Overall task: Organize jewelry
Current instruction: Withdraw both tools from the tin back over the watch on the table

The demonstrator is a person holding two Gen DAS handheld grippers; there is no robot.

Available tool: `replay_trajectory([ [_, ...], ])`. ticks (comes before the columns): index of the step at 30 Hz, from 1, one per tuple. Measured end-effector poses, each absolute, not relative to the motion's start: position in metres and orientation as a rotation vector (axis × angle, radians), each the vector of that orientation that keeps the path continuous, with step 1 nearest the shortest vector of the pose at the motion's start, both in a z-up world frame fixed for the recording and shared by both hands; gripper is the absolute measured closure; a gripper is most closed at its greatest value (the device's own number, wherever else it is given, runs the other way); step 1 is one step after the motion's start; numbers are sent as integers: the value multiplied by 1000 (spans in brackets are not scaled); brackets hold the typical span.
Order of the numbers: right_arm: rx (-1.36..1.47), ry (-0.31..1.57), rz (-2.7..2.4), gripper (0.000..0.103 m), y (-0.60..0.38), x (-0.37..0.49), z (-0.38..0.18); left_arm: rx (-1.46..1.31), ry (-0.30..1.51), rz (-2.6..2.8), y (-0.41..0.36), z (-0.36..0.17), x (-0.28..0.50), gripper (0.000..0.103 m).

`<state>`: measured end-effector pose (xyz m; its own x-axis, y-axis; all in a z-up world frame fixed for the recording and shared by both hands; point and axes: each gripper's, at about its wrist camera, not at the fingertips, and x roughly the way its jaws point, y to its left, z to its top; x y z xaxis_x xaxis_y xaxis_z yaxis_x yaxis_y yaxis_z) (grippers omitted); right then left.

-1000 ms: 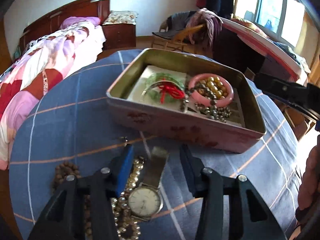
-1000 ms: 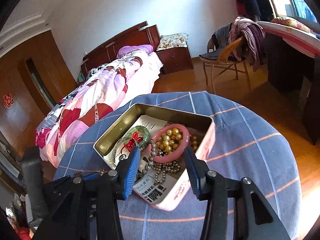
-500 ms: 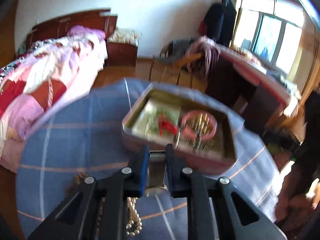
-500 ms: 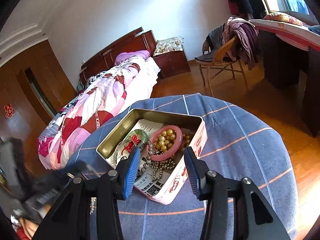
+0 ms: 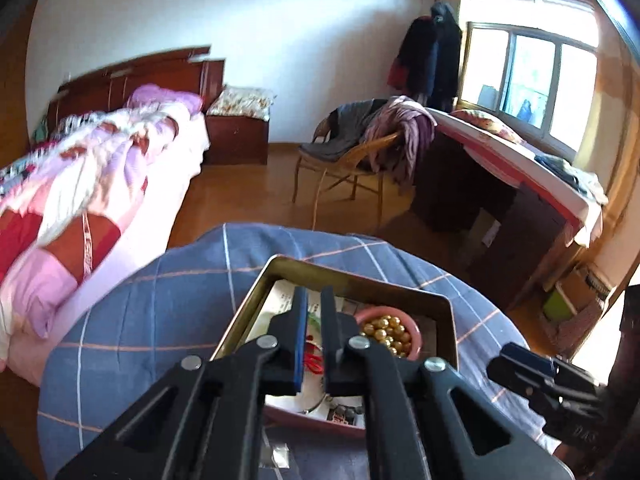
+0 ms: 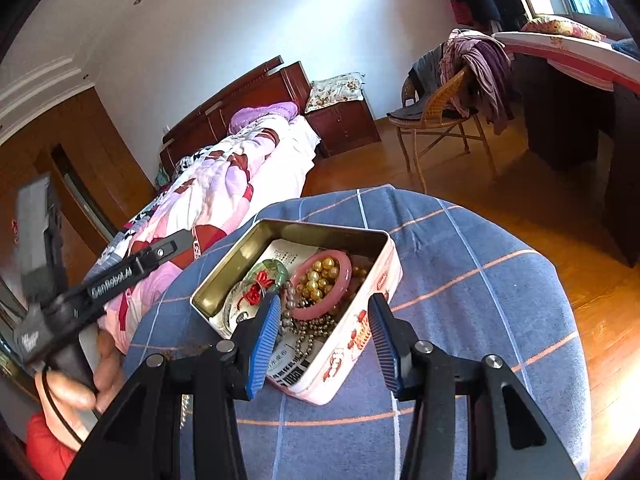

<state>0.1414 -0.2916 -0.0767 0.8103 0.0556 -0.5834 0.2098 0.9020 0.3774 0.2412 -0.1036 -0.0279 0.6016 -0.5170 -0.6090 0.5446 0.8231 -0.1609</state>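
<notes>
1. At the far left of the right wrist view, a hand (image 6: 76,384) holds the left gripper (image 5: 314,296). It reaches in over the left side of the round tabletop (image 6: 480,300), which wears a blue checked cloth
2. In the left gripper's own view its jaws are drawn almost together, with only a slim gap between the blue pads. They are poised above the near left part of the tin (image 6: 360,320). Whether anything is pinched between them I cannot tell; a small silvery scrap (image 5: 276,454) shows beneath the gripper at the bottom of the frame, too blurred to name
3. The tin sits open in the middle of the tabletop, a pale pink box with a red pattern on its wall and printed paper lining the bottom
4. In its left half lies a green bangle (image 6: 274,270) with a red thread tied around it
5. Just to the right of that is a pink bangle (image 6: 316,312) with a cluster of gold beads (image 6: 320,280) heaped inside its ring. A chain of dull metal beads (image 6: 312,328) trails from it towards the near wall
6. The right gripper (image 6: 324,300) has its jaws spread wide and holds nothing. They hang either side of the tin's near corner
7. At the upper right a wicker chair (image 6: 440,112) draped with clothes stands on the wooden floor, well apart from the tabletop
</notes>
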Motion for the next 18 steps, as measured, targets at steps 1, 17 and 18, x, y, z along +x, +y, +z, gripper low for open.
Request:
replay_trajectory([
  [1,438,625,-82,56,-290,140,-77,38,708,-608,-99,-29,242,66],
  [17,475,646,-23,56,-277,141,-84,299,888,-479,-86,-109,208,24],
  [18,472,644,-26,56,-278,140,-82,313,899,-468,-88,-115,212,25],
])
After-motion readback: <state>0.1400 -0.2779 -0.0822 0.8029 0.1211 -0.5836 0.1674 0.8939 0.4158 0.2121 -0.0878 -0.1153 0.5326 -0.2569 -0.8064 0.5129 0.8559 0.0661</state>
